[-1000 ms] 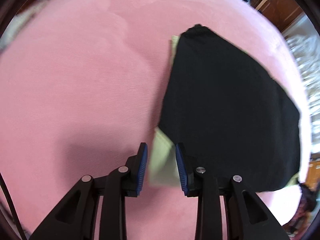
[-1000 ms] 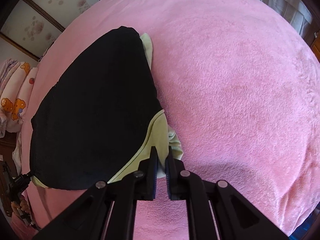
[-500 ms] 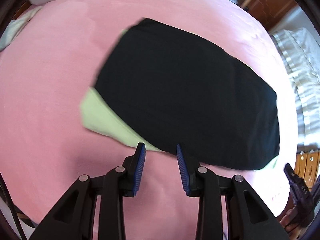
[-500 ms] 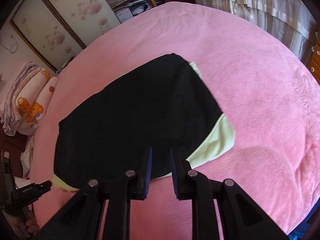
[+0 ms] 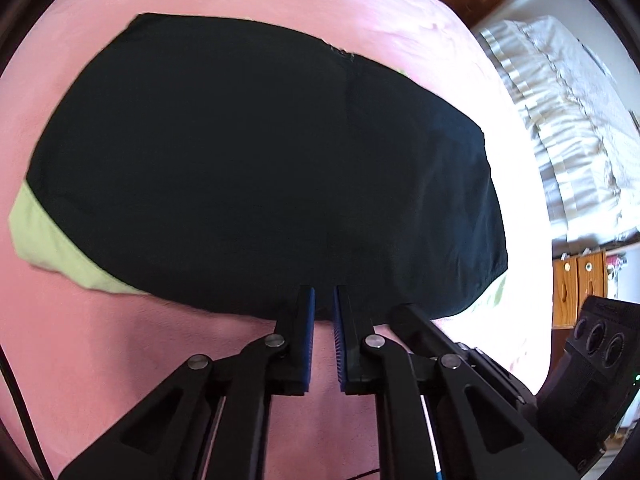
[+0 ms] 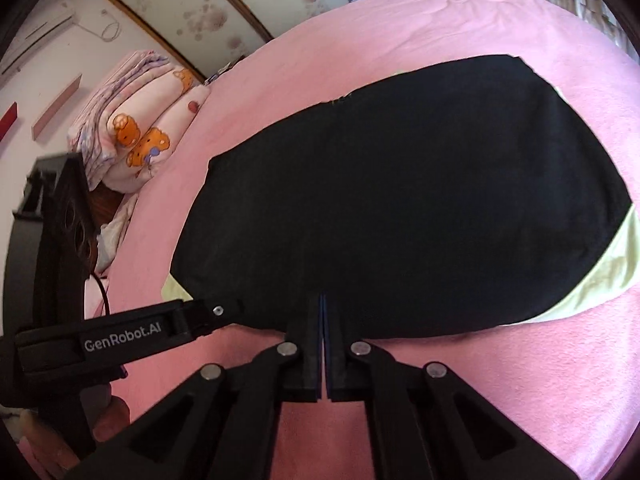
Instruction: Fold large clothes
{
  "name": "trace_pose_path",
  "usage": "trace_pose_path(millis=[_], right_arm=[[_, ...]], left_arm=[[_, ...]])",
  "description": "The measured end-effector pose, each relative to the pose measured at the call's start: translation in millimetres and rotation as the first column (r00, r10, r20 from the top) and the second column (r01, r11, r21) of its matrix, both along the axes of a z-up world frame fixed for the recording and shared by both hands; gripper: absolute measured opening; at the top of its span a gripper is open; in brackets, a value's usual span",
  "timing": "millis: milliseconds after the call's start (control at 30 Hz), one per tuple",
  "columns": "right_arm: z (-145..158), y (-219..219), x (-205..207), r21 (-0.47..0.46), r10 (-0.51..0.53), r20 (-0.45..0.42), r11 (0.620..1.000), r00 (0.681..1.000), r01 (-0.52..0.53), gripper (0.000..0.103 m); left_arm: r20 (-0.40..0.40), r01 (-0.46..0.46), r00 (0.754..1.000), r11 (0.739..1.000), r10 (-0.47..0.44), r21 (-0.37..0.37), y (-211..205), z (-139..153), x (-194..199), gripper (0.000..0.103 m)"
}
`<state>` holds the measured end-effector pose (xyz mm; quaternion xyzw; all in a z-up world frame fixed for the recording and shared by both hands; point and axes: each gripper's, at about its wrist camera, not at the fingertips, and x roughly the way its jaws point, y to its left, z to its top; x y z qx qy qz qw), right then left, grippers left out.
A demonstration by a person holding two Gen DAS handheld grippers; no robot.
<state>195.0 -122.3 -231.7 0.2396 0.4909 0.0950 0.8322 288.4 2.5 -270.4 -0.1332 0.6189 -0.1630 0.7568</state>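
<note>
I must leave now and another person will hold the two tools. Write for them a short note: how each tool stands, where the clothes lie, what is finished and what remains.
Left tool: has just closed at the near hem of the black garment; whether it pinches cloth cannot be told.
Right tool: has just closed, pads together at the same near hem; grip also unclear.
The garment lies flat on the pink bed cover, with pale green cloth showing at both near corners.
Done: first folds, judging by the compact shape.
Left: check both grips, then fold the near edge over to the far side.
</note>
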Motion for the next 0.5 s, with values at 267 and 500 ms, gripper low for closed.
trace_pose_path(millis=[267, 500], right_arm=[[-35, 5, 13, 0.040, 0.071, -0.038, 0.997, 0.997, -0.069, 0.000], [-56, 2, 27, -0.017, 0.058, -0.097, 0.998, 0.994, -0.060, 0.000]], left_arm=[[-0.094, 0.020, 0.995, 0.999, -0.017, 0.036, -11, -35, 13, 0.005], [-0.103, -0.027, 0.994, 0.991, 0.041, 0.132, -7, -54, 19, 0.005]])
